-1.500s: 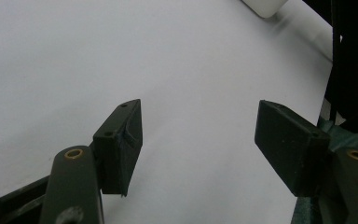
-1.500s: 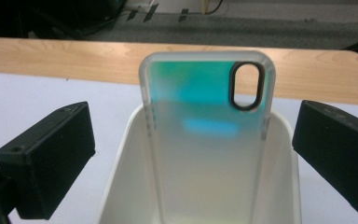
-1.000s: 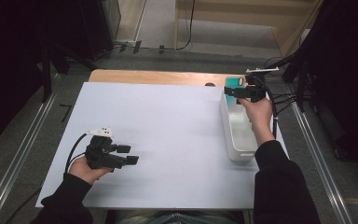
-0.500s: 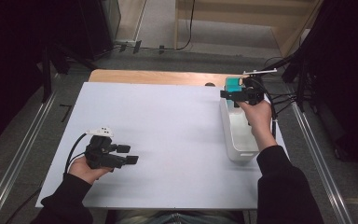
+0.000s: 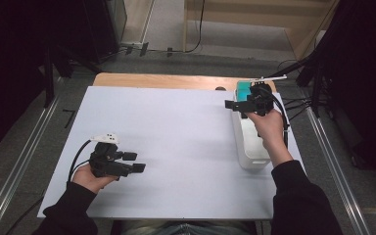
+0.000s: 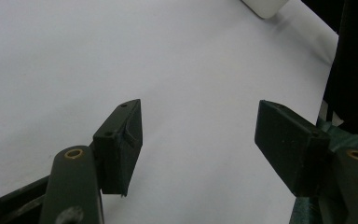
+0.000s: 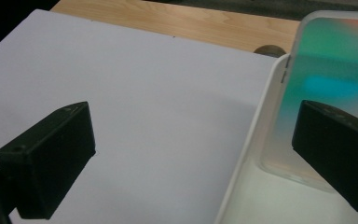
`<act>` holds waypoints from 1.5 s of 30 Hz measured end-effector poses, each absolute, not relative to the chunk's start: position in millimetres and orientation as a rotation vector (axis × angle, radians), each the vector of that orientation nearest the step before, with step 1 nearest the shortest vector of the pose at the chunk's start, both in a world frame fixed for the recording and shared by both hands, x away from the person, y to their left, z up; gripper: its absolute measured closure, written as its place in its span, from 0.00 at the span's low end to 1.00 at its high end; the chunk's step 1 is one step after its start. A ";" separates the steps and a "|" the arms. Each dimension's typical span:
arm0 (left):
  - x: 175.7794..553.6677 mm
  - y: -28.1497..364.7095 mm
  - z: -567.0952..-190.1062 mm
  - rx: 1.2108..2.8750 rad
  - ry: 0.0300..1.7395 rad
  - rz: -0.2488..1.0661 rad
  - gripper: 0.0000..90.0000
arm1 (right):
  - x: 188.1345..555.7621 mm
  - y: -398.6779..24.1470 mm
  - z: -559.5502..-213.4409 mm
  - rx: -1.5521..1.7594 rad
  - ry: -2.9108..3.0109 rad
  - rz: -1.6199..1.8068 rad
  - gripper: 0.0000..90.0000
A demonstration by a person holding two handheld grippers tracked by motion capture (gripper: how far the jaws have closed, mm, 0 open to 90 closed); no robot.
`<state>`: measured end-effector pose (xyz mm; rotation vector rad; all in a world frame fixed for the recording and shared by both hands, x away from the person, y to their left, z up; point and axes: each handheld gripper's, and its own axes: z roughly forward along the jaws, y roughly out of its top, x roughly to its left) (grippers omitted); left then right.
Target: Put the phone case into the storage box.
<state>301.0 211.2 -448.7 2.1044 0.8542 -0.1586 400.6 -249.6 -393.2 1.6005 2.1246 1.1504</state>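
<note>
right gripper view: clear case (image 7: pixel 326 93) in white bin (image 7: pixel 256 154) | right tool (image 7: pixel 193 161) wide | left tool (image 6: pixel 198 140) wide

A lab or recording rig is indicated, not a home. A white board (image 5: pixel 176 147) is laid over a wooden table (image 5: pixel 166 81), with part of the wood exposed along the far edge. Metal rails (image 5: pixel 17 176) are run along the floor at the left and right edges. Dark stands and cables (image 5: pixel 298 105) are seen at the far right corner, grey carpet (image 5: pixel 210 44) beyond.
</note>
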 end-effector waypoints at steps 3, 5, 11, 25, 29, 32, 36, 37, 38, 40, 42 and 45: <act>300.8 211.5 -448.6 2.109 0.852 -0.156 0.36 | 396.6 -244.2 -393.6 1.576 2.139 1.155 0.00; 300.8 211.8 -448.7 2.107 0.850 -0.156 0.36 | 393.6 -240.4 -393.7 1.561 2.156 1.163 0.00; 300.4 212.2 -448.4 2.107 0.852 -0.153 0.36 | 384.6 -231.4 -393.7 1.516 2.188 1.188 0.00; 301.0 212.4 -448.7 2.108 0.852 -0.152 0.36 | 361.1 -223.8 -394.8 1.444 2.230 1.243 0.00; 301.3 213.0 -448.5 2.110 0.849 -0.150 0.36 | 356.1 -223.0 -396.7 1.437 2.245 1.252 0.00; 301.1 213.0 -448.3 2.108 0.850 -0.149 0.36 | 352.0 -220.0 -399.3 1.421 2.269 1.251 0.00; 301.2 213.3 -448.1 2.107 0.850 -0.152 0.36 | 347.0 -215.9 -402.0 1.397 2.302 1.259 0.00; 301.3 213.3 -448.1 2.107 0.849 -0.153 0.36 | 345.6 -214.4 -402.9 1.385 2.313 1.263 0.00; 301.6 213.4 -448.2 2.111 0.845 -0.151 0.36 | 344.7 -213.5 -403.4 1.381 2.317 1.268 0.00; 301.1 213.2 -448.2 2.109 0.848 -0.152 0.36 | 342.0 -212.0 -404.1 1.355 2.335 1.275 0.13; 300.8 213.2 -448.0 2.110 0.848 -0.150 0.36 | 338.8 -209.5 -405.1 1.317 2.358 1.266 0.15; 300.9 213.3 -448.0 2.110 0.848 -0.150 0.36 | 334.2 -206.8 -406.2 1.292 2.379 1.272 0.15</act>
